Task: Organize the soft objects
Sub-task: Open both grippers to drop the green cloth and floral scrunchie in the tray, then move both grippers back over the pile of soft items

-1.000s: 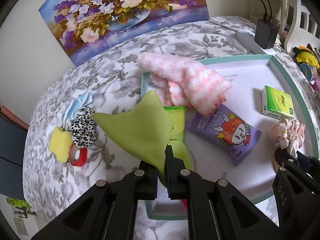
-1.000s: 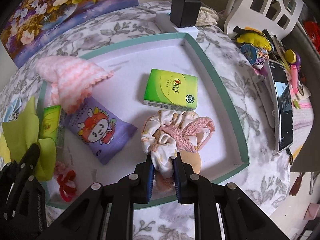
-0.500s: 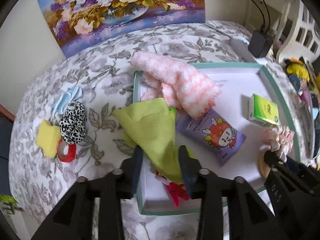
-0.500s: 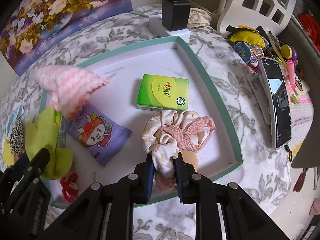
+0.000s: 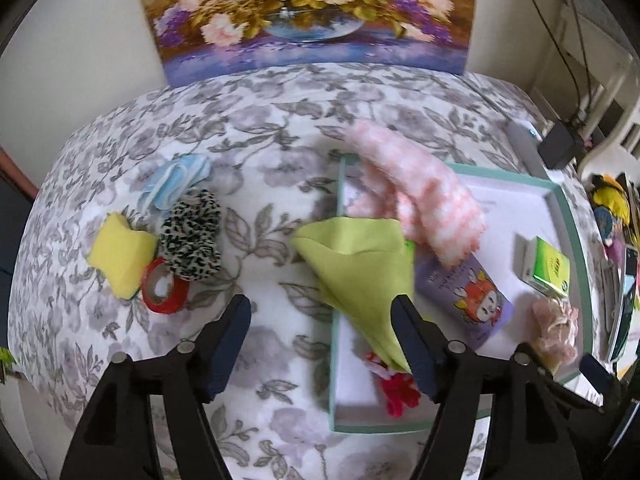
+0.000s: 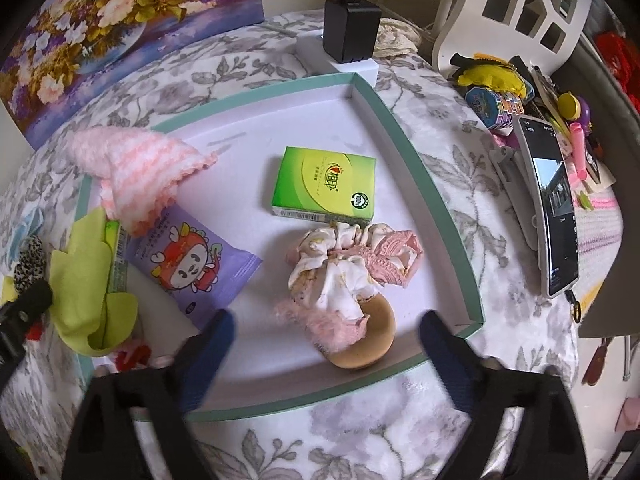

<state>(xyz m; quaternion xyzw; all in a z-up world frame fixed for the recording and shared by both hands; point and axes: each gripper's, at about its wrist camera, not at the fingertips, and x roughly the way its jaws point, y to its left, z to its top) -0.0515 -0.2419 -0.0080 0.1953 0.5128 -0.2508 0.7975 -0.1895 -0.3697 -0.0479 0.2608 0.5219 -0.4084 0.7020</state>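
On the floral surface: a shallow tray with a teal rim and white floor, a flower painting propped behind it.
Left gripper: jaws spread wide, holding nothing; it hangs over the tray's left edge.
Green cloth: draped across that left rim, partly inside the tray, its lower tip beside the left gripper's right finger.
Right gripper: jaws spread wide, empty, one finger on either side of the scrunchie pile.
Scrunchies: white and pink ones bunched together inside the tray, resting partly on a tan round puff near the front rim.
Also in the tray: a pink striped towel at the back left, a purple wipes packet, a green tissue pack, a red scrunchie at the front left.
Outside the tray, left: a leopard scrunchie, yellow sponge, red tape roll and blue face mask, clustered together.
Right of the tray: a phone.
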